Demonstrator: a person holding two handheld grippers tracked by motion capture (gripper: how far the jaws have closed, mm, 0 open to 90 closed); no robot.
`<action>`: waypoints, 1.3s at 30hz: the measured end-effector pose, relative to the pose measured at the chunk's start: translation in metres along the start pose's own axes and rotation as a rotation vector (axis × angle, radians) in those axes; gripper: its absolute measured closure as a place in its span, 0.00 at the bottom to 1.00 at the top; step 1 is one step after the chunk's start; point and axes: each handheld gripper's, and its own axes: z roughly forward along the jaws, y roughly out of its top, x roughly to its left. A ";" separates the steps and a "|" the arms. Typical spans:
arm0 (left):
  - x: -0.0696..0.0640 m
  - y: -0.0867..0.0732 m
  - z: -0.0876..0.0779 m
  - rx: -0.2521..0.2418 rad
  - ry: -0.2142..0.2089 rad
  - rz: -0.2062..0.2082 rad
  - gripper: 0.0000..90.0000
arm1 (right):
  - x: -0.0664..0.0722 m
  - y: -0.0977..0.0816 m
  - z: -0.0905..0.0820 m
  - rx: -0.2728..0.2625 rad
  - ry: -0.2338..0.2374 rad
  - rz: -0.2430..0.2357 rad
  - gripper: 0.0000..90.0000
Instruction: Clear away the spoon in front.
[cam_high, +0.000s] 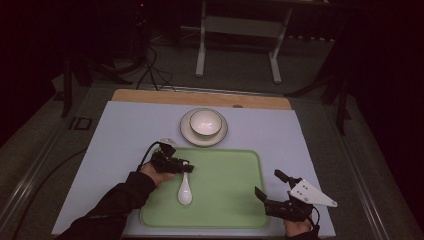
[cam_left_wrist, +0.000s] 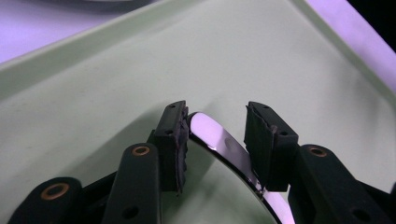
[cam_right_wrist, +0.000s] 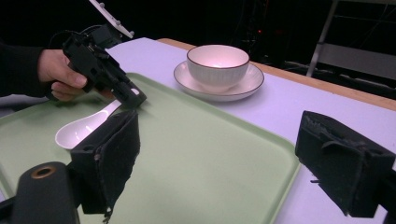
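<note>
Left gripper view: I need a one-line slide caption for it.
Left gripper with its jaws around the handle of a white spoon on the green tray; a gap remains on one side.

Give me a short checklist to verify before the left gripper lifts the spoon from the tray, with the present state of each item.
1. Spoon lies on the tray, bowl end toward the person: ok.
2. Left gripper has the spoon handle between its jaws: ok.
3. Jaws closed on the handle: not ok; one pad touches, a gap shows at the other.
4. Right gripper is clear of the spoon, open over the tray's right edge: ok.
5. Bowl sits upright on its plate, beyond the tray: ok.
6. Bowl is empty: cannot tell for certain.
</note>
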 end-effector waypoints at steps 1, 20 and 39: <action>0.001 0.000 0.000 -0.003 0.010 -0.002 0.62 | 0.000 0.000 0.000 0.002 0.002 -0.001 0.15; -0.003 0.006 -0.014 -0.108 0.024 -0.006 0.57 | 0.000 0.000 0.001 0.004 0.004 -0.001 0.15; -0.040 0.023 -0.037 -0.184 -0.070 0.077 0.00 | 0.000 0.001 0.000 0.001 0.001 -0.004 0.15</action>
